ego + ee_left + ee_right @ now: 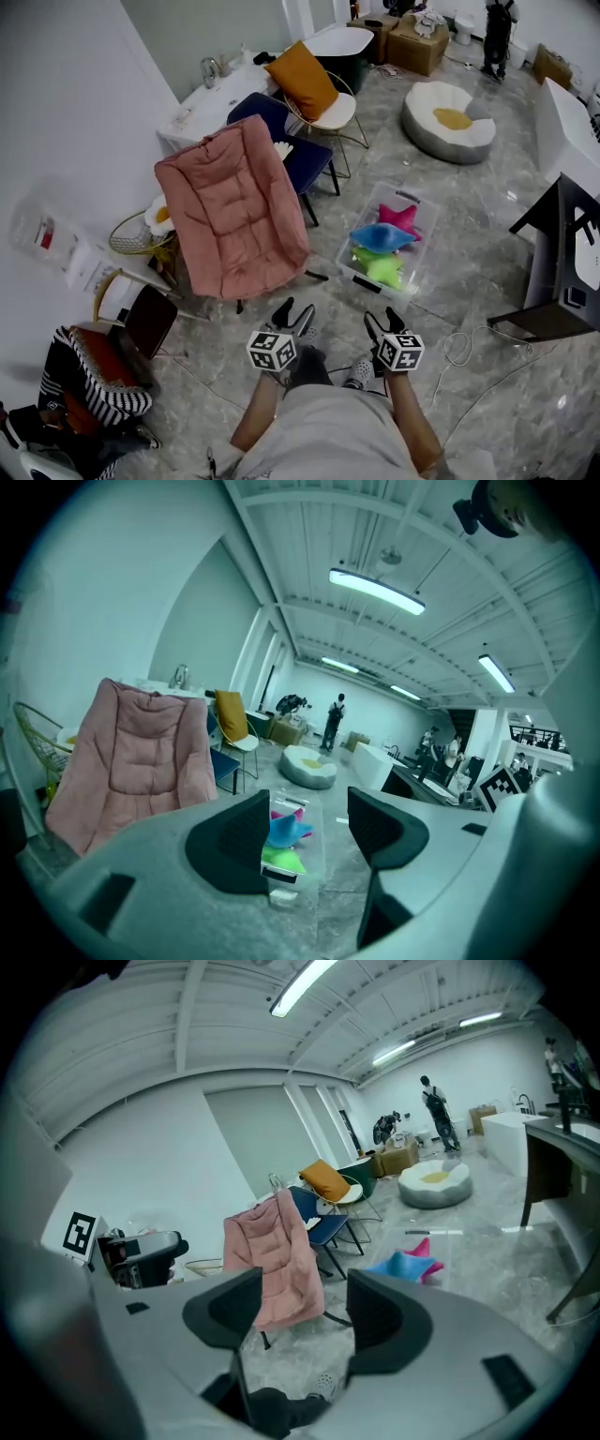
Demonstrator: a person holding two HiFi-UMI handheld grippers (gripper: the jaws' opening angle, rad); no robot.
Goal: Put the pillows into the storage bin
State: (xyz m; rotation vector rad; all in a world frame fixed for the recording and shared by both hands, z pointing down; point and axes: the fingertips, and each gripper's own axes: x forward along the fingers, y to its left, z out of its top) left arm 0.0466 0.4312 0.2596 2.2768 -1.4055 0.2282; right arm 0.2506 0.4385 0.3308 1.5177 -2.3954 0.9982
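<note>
A clear storage bin (pixel 364 217) stands on the floor ahead of me, with a pink (pixel 399 217), a blue (pixel 379 237) and a green star pillow (pixel 382 268) in it. An orange pillow (pixel 302 80) leans on a white chair further back. My left gripper (pixel 292 314) and right gripper (pixel 383 322) hover side by side in front of my body, short of the bin, both open and empty. The left gripper view looks between its jaws (pixel 309 832) at the bin (pixel 314 850) and the blue pillow (pixel 286 829). The right gripper (pixel 305 1312) faces a pink padded chair (pixel 277 1260).
The pink padded chair (pixel 234 206) stands left of the bin, with a blue chair (pixel 305 155) behind it. A round bean bag (pixel 450 120) lies at the back right. A black table (pixel 558 281) is at the right, and a white cable (pixel 459 349) lies on the floor.
</note>
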